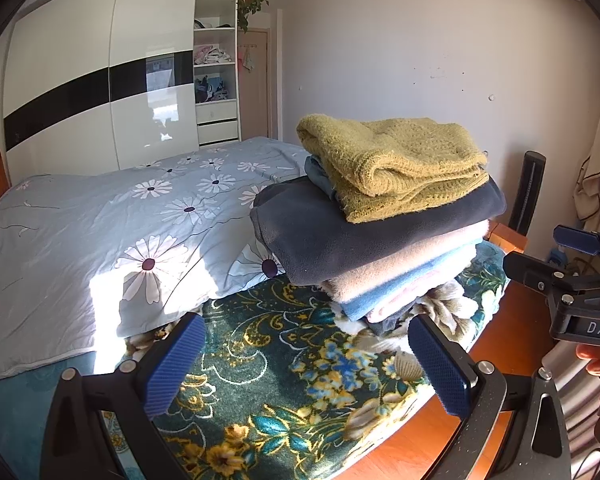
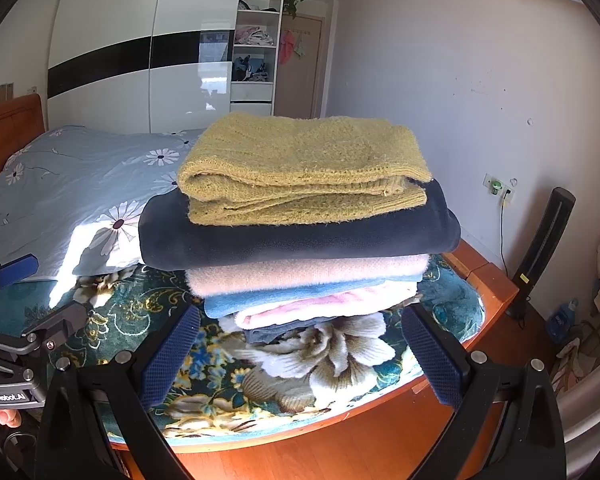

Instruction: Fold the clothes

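Here both the left gripper (image 1: 306, 364) and right gripper (image 2: 300, 354) hang spread and unladen before the folded stack (image 2: 300, 232), mustard sweater (image 2: 300, 168) topmost

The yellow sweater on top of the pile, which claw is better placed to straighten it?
Probably the right claw: the yellow sweater sits centred ahead of its open fingers, while it lies off to the right of the left claw.

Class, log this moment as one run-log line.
stack: yellow knit sweater tops folded pile on floral blanket | left claw: open, holding nothing | right claw: open, holding nothing
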{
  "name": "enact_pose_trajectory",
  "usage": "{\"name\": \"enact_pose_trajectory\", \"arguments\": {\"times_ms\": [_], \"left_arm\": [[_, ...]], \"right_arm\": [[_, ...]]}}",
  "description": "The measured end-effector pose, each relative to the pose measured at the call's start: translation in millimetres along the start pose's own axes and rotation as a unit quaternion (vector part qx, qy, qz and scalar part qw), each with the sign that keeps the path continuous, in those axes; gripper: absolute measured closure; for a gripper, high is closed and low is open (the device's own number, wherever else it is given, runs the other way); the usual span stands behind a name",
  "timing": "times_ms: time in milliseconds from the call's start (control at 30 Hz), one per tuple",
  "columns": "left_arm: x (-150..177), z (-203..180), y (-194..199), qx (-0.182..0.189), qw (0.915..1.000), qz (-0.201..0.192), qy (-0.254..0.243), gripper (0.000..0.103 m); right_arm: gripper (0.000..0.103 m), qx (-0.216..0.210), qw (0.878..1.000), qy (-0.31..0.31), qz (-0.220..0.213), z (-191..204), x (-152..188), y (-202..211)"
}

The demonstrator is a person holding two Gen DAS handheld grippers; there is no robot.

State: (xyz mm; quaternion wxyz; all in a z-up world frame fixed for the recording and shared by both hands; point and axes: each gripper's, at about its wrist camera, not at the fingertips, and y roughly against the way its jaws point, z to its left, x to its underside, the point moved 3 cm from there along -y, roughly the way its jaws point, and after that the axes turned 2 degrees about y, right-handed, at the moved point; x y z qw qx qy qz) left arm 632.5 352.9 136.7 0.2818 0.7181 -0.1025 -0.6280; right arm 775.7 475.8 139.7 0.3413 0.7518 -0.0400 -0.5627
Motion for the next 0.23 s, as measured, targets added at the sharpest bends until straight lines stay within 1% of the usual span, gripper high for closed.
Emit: {"name": "enact_pose_trajectory", "arguments": {"times_ms": [233], "left_arm": [[0.4, 0.6, 2.6, 0.001, 1.0, -0.006, 0.003, 0.0]], "right_arm": [[0.002, -0.002, 1.0, 0.006, 0.003, 2.7, 0.8, -0.7]]}}
